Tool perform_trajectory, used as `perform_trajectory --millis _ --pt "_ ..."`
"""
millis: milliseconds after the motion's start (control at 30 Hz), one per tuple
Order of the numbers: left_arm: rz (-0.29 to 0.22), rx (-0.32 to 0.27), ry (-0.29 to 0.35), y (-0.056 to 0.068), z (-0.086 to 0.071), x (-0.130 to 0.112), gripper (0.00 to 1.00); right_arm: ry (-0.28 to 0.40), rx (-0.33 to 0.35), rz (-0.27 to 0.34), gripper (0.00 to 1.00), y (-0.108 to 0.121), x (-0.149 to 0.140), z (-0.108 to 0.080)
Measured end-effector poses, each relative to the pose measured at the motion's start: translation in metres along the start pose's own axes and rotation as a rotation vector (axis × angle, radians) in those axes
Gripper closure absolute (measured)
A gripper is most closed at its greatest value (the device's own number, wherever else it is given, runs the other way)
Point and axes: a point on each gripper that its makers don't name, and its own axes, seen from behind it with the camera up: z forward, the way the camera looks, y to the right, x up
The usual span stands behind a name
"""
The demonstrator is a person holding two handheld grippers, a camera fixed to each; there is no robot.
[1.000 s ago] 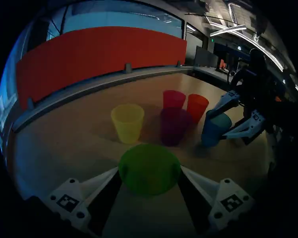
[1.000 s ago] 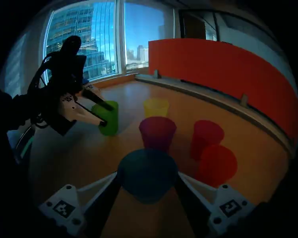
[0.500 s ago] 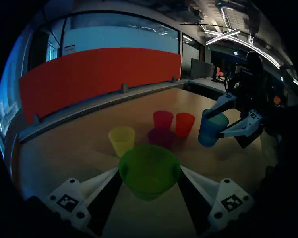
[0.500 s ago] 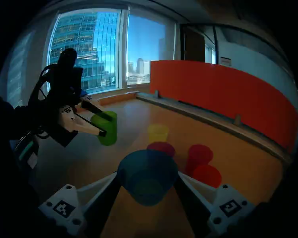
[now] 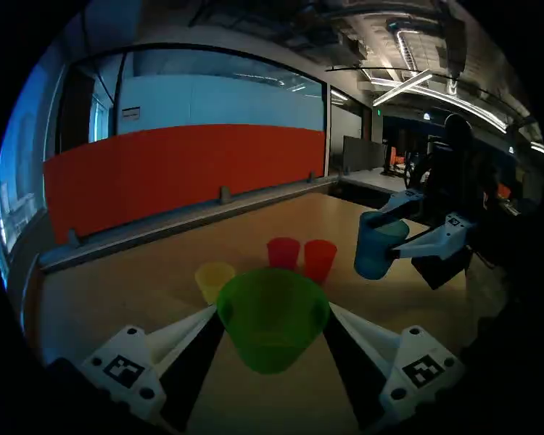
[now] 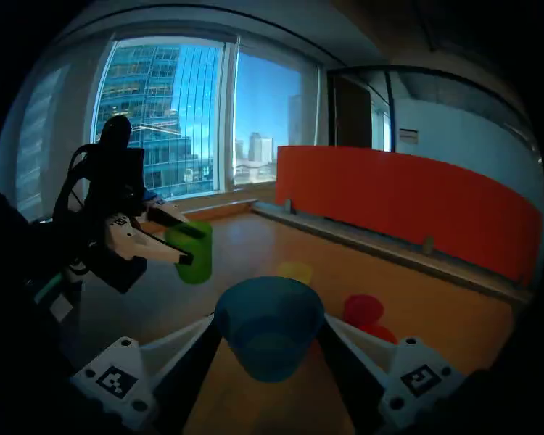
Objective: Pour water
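Left hand-held gripper (image 5: 273, 312) is clenched on the green cup (image 5: 273, 332), a finger on each side. The cup is upright, above the worktop (image 5: 127, 290), just in front of the yellow cup (image 5: 214, 278). Right of the yellow cup stand the red cup (image 5: 283, 252) and then the orange cup (image 5: 320, 259), side by side on the worktop. Further right of the yellow cup and higher, the right hand-held gripper (image 6: 269, 319) grasps the blue cup (image 6: 269, 346), upright in the air. Cannot tell the water level in either cup. Step, by my read: pre-pour, both cups held up, no tilt yet. The next move calls for bringing one rim over the other cup's mouth, above the yellow cup, then tilting slowly with the receiving cup kept level. Which cup pours is unclear.
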Motion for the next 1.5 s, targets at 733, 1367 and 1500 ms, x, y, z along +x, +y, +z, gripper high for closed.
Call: perform_trajectory --millis 733,1367,1500 --pt "-0.026 -0.002 0.174 0.011 -0.019 0.038 0.12 0.166 -0.017 -0.005 0.10 0.000 0.048 -0.010" --pt "0.016 -0.023 0.217 0.027 -0.015 0.051 0.12 0.201 -0.027 -0.014 0.10 0.010 0.058 -0.012" --pt "0.022 -0.028 0.217 0.030 -0.014 0.052 0.12 0.197 -0.031 -0.024 0.10 0.011 0.060 -0.013"
